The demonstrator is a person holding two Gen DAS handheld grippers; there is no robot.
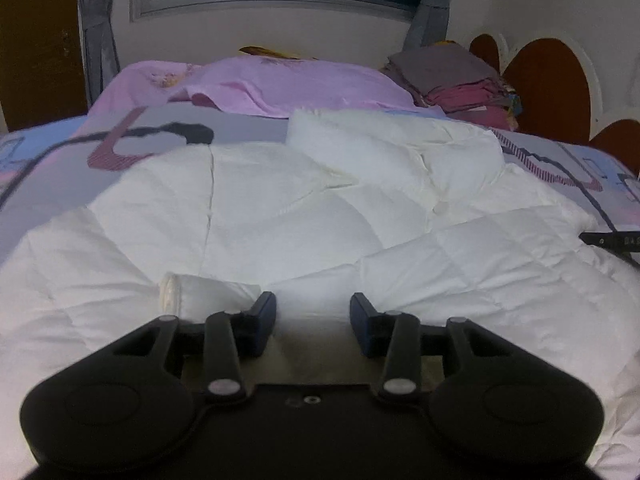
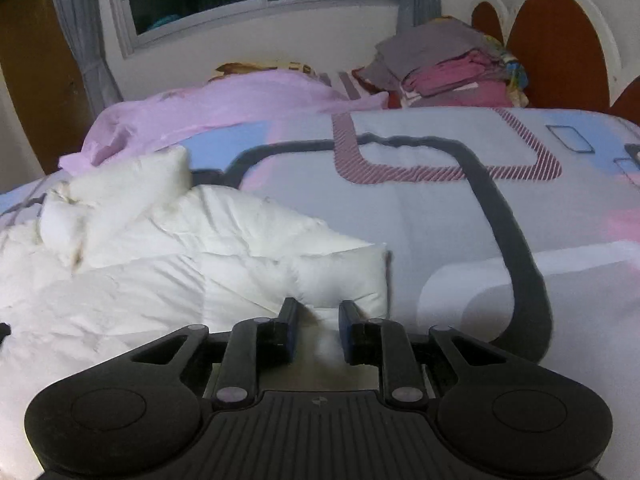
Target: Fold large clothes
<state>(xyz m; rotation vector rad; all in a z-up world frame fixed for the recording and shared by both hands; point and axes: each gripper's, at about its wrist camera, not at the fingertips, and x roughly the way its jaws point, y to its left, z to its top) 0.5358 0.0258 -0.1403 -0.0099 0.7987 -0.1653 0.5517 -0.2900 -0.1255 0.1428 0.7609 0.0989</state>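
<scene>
A large white quilted comforter (image 1: 304, 216) lies rumpled on the bed, its far part folded over on itself. My left gripper (image 1: 313, 312) is open, low over the near edge, with white fabric between and under its fingers. In the right wrist view the comforter (image 2: 168, 264) fills the left half, with a puffy corner (image 2: 352, 276) just ahead. My right gripper (image 2: 317, 316) is open with that corner's fabric between its fingers. The tip of my right gripper shows at the right edge of the left wrist view (image 1: 612, 240).
The patterned bedsheet (image 2: 460, 208) is bare to the right of the comforter. A pink cloth (image 1: 288, 84) lies at the far side. A stack of folded clothes (image 1: 456, 80) sits at the far right by the headboard (image 1: 548, 80). A window and curtains are behind.
</scene>
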